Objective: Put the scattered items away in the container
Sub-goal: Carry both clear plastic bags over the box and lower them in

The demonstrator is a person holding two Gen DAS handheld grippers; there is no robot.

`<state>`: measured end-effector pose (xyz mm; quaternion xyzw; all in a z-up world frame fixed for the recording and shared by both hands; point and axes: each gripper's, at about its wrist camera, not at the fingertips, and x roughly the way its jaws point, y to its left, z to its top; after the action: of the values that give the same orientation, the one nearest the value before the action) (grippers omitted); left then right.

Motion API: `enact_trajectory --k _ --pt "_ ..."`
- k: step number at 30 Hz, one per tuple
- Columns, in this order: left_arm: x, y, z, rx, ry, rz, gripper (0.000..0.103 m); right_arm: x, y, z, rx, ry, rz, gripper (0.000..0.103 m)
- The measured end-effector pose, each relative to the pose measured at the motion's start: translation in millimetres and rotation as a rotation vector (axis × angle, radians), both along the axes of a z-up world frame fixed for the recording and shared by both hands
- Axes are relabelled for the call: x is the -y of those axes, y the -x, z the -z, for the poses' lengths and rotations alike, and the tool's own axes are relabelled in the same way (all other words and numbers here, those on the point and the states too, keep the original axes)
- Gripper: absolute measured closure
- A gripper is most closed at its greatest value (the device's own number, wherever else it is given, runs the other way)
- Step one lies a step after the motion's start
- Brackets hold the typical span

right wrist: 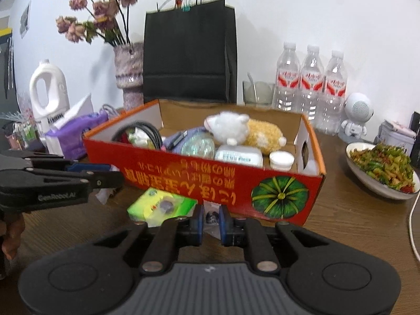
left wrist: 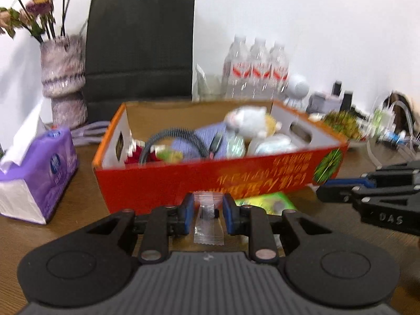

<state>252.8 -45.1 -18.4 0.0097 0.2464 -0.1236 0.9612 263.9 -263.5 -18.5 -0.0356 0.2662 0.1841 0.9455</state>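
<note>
Left wrist view: left tool [left wrist: 208, 211] grips one clear crinkle-edged plastic sachet [left wrist: 208, 221] between its blue pads, at 6 o'clock of the red cardboard box [left wrist: 210, 181], likely for lifting over the wall.
Also there: one green flat packet [left wrist: 273, 203] on the wooden table [left wrist: 78, 210].
Right wrist view: right tool [right wrist: 210, 216] is nearly closed around a small clear wrapper [right wrist: 211, 214]; contact unclear.
Count: three water bottles [right wrist: 311, 84] at 1 o'clock.
</note>
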Motion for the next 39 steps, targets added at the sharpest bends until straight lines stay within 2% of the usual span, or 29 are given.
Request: enact_trajectory --k 8,11,16,20,28,33,39 --pt "1 12 -41 0.104 0.051 0.044 0.079 15 7 -49 0.127 -0.050 0.021 0.092" --pt "3 1 -56 0.140 0.067 0.037 0.079 16 -3 -63 0.157 -0.065 0.036 0.092" --pt "1 -25 -72 0.185 0.145 -0.017 0.079 16 -29 -74 0.171 -0.139 0.053 0.092" --pt "-5 -57 -67 0.158 0.191 -0.061 0.079 13 -55 -73 0.168 -0.159 0.078 0.092" --pt "-10 -103 -40 0.076 0.143 -0.102 0.079 8 -109 -48 0.087 -0.142 0.112 0.092" --pt "-13 -115 -30 0.052 0.125 -0.119 0.079 6 -119 -30 0.038 -0.116 0.121 0.092" --pt "-11 -118 -24 0.031 0.103 -0.125 0.079 6 -117 -29 0.035 -0.107 0.123 0.092"
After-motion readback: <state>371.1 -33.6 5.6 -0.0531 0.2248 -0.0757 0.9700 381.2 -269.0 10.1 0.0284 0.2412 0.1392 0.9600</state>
